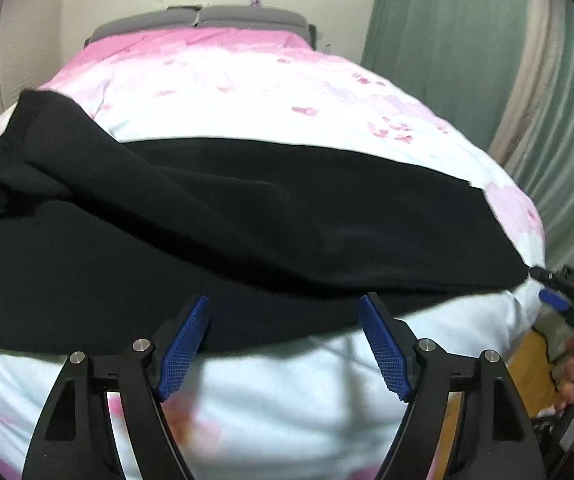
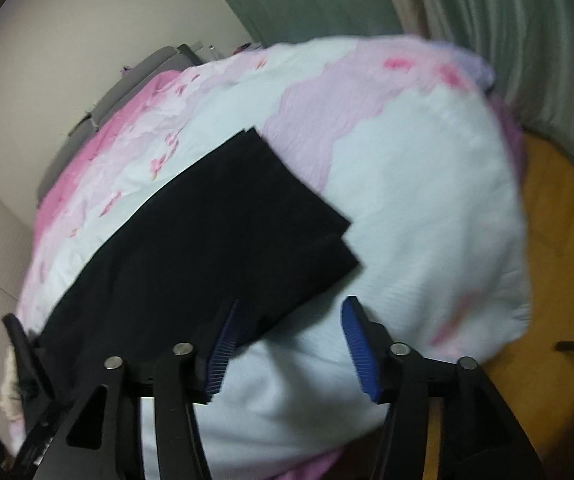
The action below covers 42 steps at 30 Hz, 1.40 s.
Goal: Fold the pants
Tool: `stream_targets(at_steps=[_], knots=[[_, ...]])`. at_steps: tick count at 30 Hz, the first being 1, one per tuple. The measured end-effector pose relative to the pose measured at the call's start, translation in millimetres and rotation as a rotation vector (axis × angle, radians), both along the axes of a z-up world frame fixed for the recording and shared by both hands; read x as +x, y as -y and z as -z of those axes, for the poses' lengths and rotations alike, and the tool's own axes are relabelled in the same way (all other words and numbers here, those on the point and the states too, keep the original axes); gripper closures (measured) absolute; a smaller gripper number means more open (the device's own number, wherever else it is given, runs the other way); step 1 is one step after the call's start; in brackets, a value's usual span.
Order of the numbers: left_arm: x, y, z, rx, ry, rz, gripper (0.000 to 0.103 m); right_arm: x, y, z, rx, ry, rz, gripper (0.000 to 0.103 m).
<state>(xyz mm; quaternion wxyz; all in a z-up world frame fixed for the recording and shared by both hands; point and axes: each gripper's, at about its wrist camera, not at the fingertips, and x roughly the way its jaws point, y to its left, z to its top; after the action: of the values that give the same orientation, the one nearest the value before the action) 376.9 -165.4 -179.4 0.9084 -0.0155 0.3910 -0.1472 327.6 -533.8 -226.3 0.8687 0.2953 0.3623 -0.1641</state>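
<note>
Black pants (image 1: pixel 247 216) lie across the bed, legs stacked one over the other, with the waist end bunched at the left. In the right wrist view the leg cuffs (image 2: pixel 287 216) lie flat near the bed's corner. My left gripper (image 1: pixel 285 304) is open and empty, just over the pants' near edge. My right gripper (image 2: pixel 291 308) is open and empty, beside the cuff end's near corner. The right gripper also shows at the right edge of the left wrist view (image 1: pixel 555 292), by the cuffs.
The bed has a pink and pale blue floral cover (image 1: pixel 255 92), with a grey headboard (image 1: pixel 207 16) at the far end. Green and beige curtains (image 1: pixel 487 40) hang to the right. Wooden floor (image 2: pixel 559 240) lies past the bed's corner.
</note>
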Motion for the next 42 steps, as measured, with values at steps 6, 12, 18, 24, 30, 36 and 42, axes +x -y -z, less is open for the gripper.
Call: stream_targets(at_steps=[6, 12, 18, 24, 30, 36, 42], knots=[[-20.5, -37.8, -30.2, 0.053, 0.063, 0.035, 0.026, -20.1, -45.9, -63.6, -0.187, 0.059, -0.056, 0.032], [-3.2, -123.6, -65.6, 0.123, 0.138, -0.068, 0.022, 7.1, -132.6, -126.9, -0.267, 0.207, -0.25, 0.017], [27.9, -234.5, -89.1, 0.134, 0.185, -0.26, 0.016, 76.0, -250.0, -162.5, -0.271, 0.307, -0.544, 0.015], [75.0, -327.1, -99.1, 0.163, 0.201, -0.383, 0.016, 150.6, -374.0, -172.1, -0.261, 0.343, -0.823, 0.015], [128.1, -396.3, -94.1, 0.175, 0.196, -0.438, 0.016, 241.7, -485.0, -160.9, -0.263, 0.307, -1.077, 0.015], [174.4, -442.8, -80.8, 0.125, 0.167, -0.484, 0.016, 352.2, -568.5, -133.2, -0.275, 0.202, -1.26, 0.015], [198.2, -457.4, -69.0, 0.153, 0.165, -0.481, 0.016, 420.4, -619.4, -100.1, -0.289, 0.081, -1.365, 0.016]])
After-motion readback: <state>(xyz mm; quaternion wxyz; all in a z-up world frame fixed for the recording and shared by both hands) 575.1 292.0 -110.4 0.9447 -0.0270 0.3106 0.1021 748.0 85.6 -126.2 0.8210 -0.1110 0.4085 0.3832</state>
